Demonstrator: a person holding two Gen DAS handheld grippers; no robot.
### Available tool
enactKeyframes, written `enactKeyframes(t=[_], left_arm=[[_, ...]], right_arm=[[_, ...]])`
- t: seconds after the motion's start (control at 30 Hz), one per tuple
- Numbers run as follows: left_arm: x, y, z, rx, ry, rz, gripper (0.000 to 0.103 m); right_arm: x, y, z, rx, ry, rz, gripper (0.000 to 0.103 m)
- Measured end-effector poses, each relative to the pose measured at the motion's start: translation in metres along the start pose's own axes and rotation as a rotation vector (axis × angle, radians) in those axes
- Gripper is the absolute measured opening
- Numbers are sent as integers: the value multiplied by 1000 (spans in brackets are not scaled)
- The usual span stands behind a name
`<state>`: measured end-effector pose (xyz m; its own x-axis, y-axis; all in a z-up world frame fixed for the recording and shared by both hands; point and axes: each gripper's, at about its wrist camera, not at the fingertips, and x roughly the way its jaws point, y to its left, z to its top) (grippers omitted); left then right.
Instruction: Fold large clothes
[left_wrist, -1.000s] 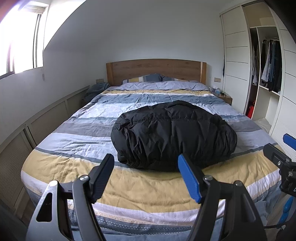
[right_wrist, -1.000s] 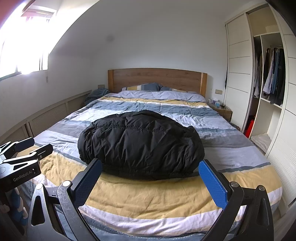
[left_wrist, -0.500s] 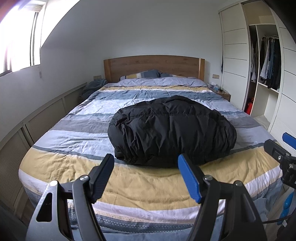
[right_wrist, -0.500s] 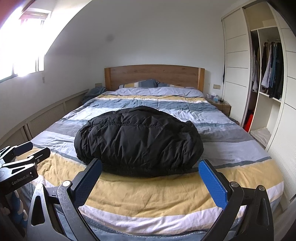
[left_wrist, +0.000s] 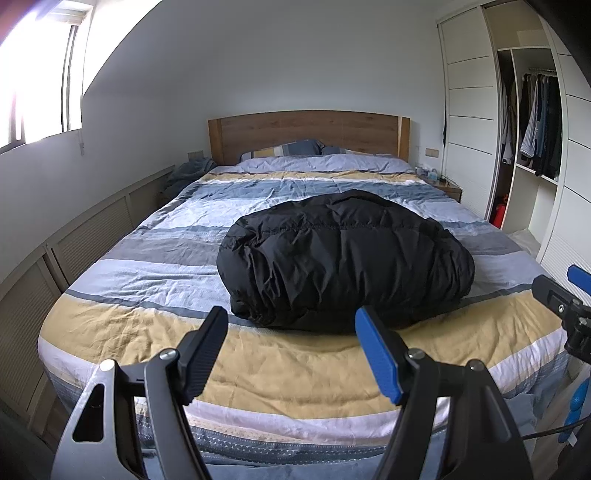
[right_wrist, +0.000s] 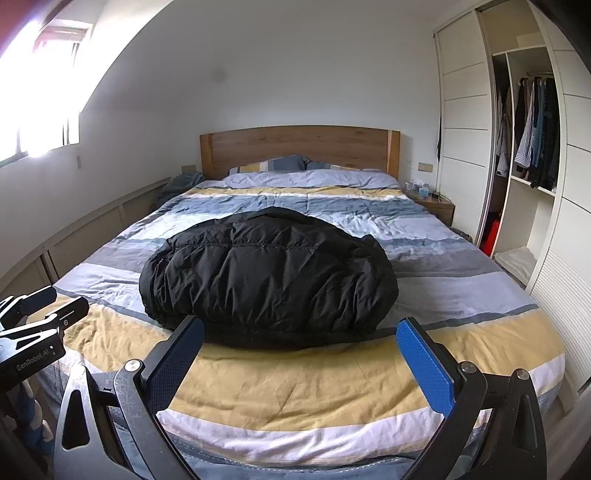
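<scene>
A black puffer jacket (left_wrist: 343, 258) lies folded into a rounded bundle on the striped bed (left_wrist: 155, 273); it also shows in the right wrist view (right_wrist: 269, 280). My left gripper (left_wrist: 291, 332) is open and empty, held above the foot of the bed, short of the jacket. My right gripper (right_wrist: 301, 343) is open and empty, also short of the jacket. The right gripper shows at the right edge of the left wrist view (left_wrist: 561, 295). The left gripper shows at the left edge of the right wrist view (right_wrist: 44, 310).
A wooden headboard (left_wrist: 306, 133) and pillows (left_wrist: 291, 149) stand at the far end. An open wardrobe with hanging clothes (left_wrist: 535, 122) is on the right, with a nightstand (left_wrist: 447, 188) beside the bed. Low panelled cabinets (left_wrist: 85, 236) run along the left wall under a window.
Both views have tilted and shifted slightly, with the jacket sitting a little lower in frame. Both grippers stay open and empty. The jacket has not moved.
</scene>
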<state>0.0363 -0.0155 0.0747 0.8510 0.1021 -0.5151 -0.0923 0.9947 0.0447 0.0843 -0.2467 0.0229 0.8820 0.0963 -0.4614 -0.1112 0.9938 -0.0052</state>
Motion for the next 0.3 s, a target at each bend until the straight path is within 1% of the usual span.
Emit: enactKeyframes(t=[0.3], left_arm=[[-2,1,0,4,-5,-3,70]], right_arm=[[1,0,0,-4,0,-4,102]])
